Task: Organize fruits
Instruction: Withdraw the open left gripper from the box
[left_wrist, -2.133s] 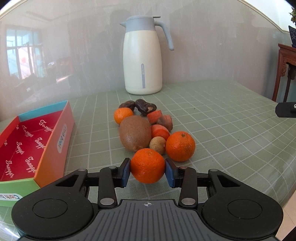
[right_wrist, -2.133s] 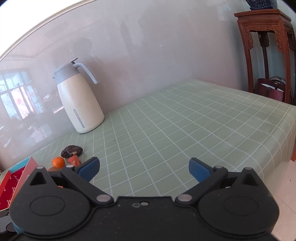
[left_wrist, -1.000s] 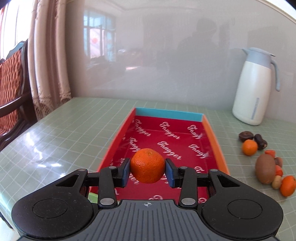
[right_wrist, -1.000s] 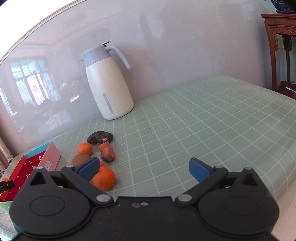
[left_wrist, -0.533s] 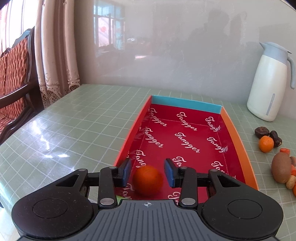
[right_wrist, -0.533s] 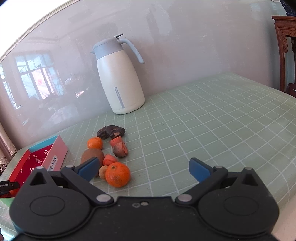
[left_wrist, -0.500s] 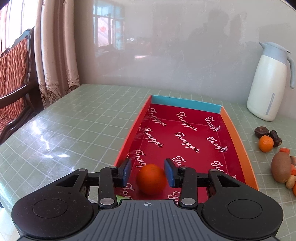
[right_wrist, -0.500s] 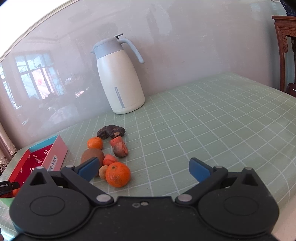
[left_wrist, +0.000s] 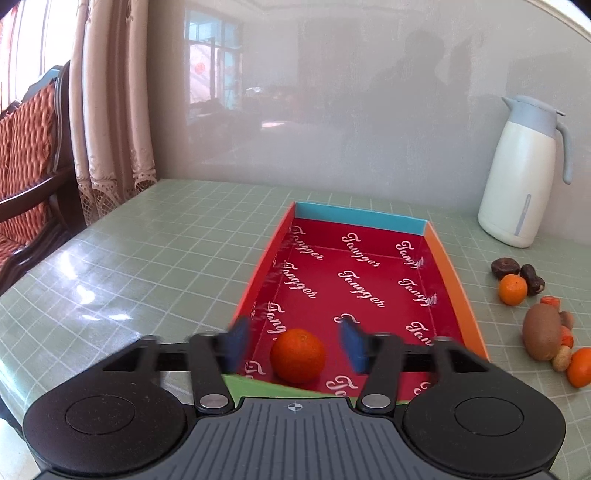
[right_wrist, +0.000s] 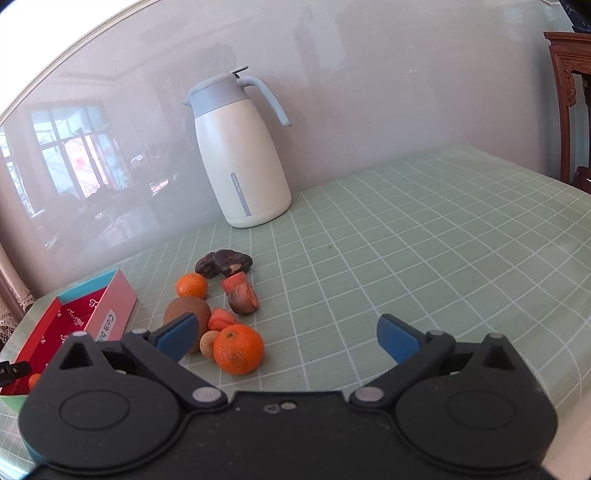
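The left hand-held gripper (left_wrist: 295, 345) has just spread apart; the tangerine (left_wrist: 297, 355) sits free at the red tray's (left_wrist: 447, 266) near end. The right hand-held gripper (right_wrist: 288, 338) hovers wide apart.

Left gripper (left_wrist: 297, 341) angled downward, jaws just been opening and blurred with motion, blue pads (left_wrist: 236, 341) standing clear on either side of a tangerine (left_wrist: 297, 355), touching nothing; right gripper (right_wrist: 288, 338) angled downward too, jaws spread wide, blue pads (right_wrist: 397, 338) well apart, nothing between them
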